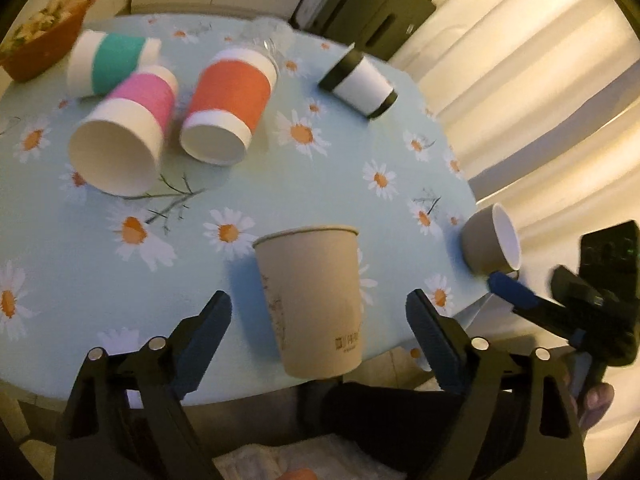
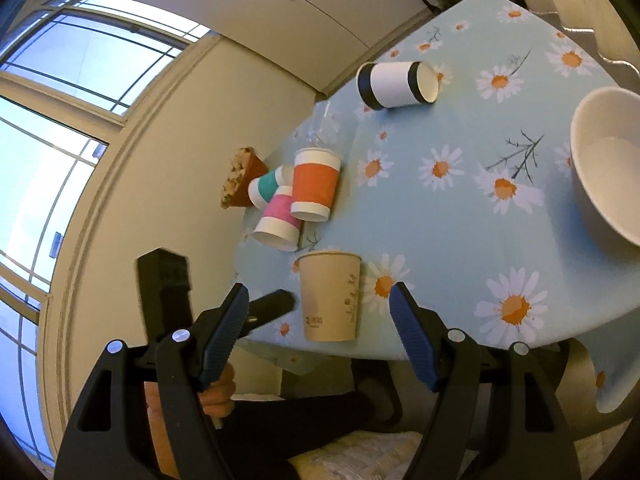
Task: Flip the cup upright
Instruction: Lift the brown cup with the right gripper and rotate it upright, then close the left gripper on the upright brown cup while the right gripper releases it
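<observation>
Left wrist view: the left gripper (image 1: 318,322) is spread wide, grasping nothing, and the beige paper cup (image 1: 312,300) stands upright between its fingers near the table's (image 1: 240,184) front edge, touching neither one. Farther back a pink-banded cup (image 1: 124,140) and an orange-banded cup (image 1: 228,106) lie on their sides with mouths toward the camera, a teal-banded cup (image 1: 110,62) lies behind them, and a black-and-white cup (image 1: 360,82) lies on its side to the right. A small grey cup (image 1: 490,240) lies on its side at the table's right edge, just beside the right gripper's blue tip.

Right wrist view: the right gripper (image 2: 318,318) is also released, its fingers apart on either side of the same beige paper cup (image 2: 330,296), which stands with its rim up. A white bowl (image 2: 608,160) sits at the right; a brown pot (image 2: 242,178) sits at the far edge beside the coloured cups
</observation>
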A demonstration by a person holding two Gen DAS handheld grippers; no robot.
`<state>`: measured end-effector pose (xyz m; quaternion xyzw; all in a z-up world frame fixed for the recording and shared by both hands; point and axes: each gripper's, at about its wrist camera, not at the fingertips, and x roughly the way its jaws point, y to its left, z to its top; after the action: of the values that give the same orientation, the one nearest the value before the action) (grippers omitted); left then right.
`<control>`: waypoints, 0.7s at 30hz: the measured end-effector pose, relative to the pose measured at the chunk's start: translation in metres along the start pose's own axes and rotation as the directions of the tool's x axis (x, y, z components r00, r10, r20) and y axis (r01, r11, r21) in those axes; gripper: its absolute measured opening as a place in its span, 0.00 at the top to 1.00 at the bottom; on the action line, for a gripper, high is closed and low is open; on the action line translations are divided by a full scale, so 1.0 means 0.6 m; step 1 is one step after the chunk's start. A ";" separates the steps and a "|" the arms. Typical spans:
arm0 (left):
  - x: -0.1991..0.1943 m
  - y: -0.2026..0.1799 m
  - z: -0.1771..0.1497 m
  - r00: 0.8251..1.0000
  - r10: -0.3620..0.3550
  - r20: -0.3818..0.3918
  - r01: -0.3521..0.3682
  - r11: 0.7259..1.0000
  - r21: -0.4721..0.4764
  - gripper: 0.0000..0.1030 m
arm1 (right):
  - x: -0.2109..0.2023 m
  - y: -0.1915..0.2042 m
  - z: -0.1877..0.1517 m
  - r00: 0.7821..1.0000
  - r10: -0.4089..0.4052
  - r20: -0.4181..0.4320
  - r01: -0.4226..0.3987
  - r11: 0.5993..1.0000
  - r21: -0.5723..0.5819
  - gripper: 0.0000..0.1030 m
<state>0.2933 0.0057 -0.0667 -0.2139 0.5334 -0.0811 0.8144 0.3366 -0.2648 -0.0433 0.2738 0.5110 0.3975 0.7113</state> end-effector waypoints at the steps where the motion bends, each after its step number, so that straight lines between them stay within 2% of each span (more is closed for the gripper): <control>1: 0.006 -0.001 0.003 1.000 0.013 -0.011 -0.013 1.000 -0.004 0.18 | -0.001 -0.002 0.001 1.000 0.004 0.002 -0.004 1.000 0.005 0.30; 7: 0.038 -0.004 0.016 0.997 0.038 -0.063 -0.040 0.999 -0.032 0.32 | -0.005 -0.010 0.005 1.000 0.015 -0.001 -0.015 1.000 0.017 0.30; 9: 0.047 -0.005 0.018 0.995 0.055 -0.080 -0.058 0.998 -0.030 0.41 | -0.002 -0.014 0.005 1.000 0.005 -0.011 -0.005 1.000 0.028 0.30; 14: 0.052 -0.006 0.023 0.994 0.072 -0.082 -0.074 0.997 -0.020 0.42 | -0.003 -0.019 0.005 1.000 0.013 -0.013 -0.012 0.999 0.039 0.30; 21: 0.045 -0.008 0.020 0.996 0.054 -0.066 -0.056 0.998 -0.028 0.43 | 0.002 -0.017 0.003 1.000 0.013 -0.024 -0.012 0.999 0.033 0.30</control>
<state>0.3161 -0.0050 -0.0832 -0.2083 0.5664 -0.0576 0.7953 0.3412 -0.2690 -0.0517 0.2839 0.5243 0.3968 0.6979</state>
